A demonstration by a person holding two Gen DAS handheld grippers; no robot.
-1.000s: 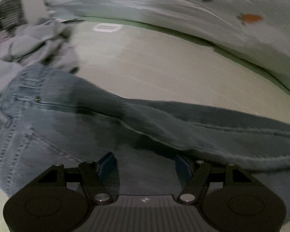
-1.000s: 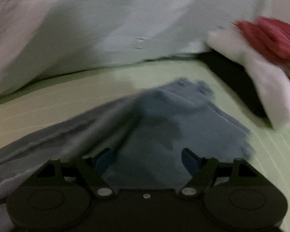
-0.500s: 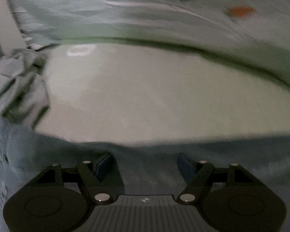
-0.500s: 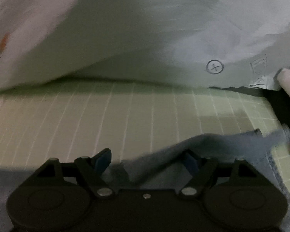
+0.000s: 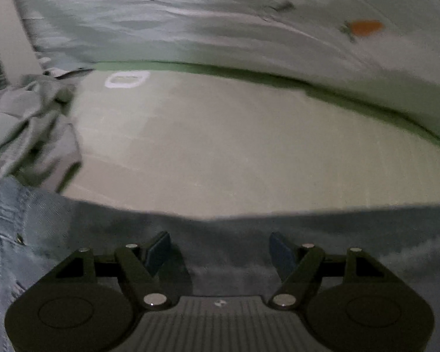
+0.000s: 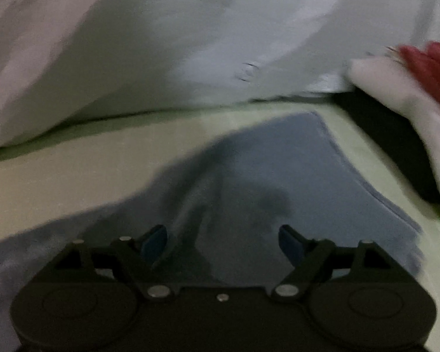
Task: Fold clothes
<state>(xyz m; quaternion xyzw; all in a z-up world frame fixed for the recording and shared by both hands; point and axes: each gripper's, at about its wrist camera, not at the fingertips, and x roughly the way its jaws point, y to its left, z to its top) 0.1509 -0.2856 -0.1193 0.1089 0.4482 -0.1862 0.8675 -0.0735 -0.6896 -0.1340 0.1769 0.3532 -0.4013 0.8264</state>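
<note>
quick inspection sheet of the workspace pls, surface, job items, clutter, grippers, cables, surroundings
surface: pale green mat with faint grid lines, mostly bare in the middle
job's things: blue jeans spread along the near edge; leg end lies flat on the mat
clutter: crumpled grey garment at left of the mat
grippers: left gripper open over the denim, gripping nothing; right gripper opening over the jeans leg, pads clear of it
cables: nothing seen
surroundings: pale sheet with an orange mark behind the mat; white and red cloth at far right

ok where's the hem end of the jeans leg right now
In the right wrist view, the jeans leg lies on the green mat; its hem points upper right, toward the white bedding.
</note>
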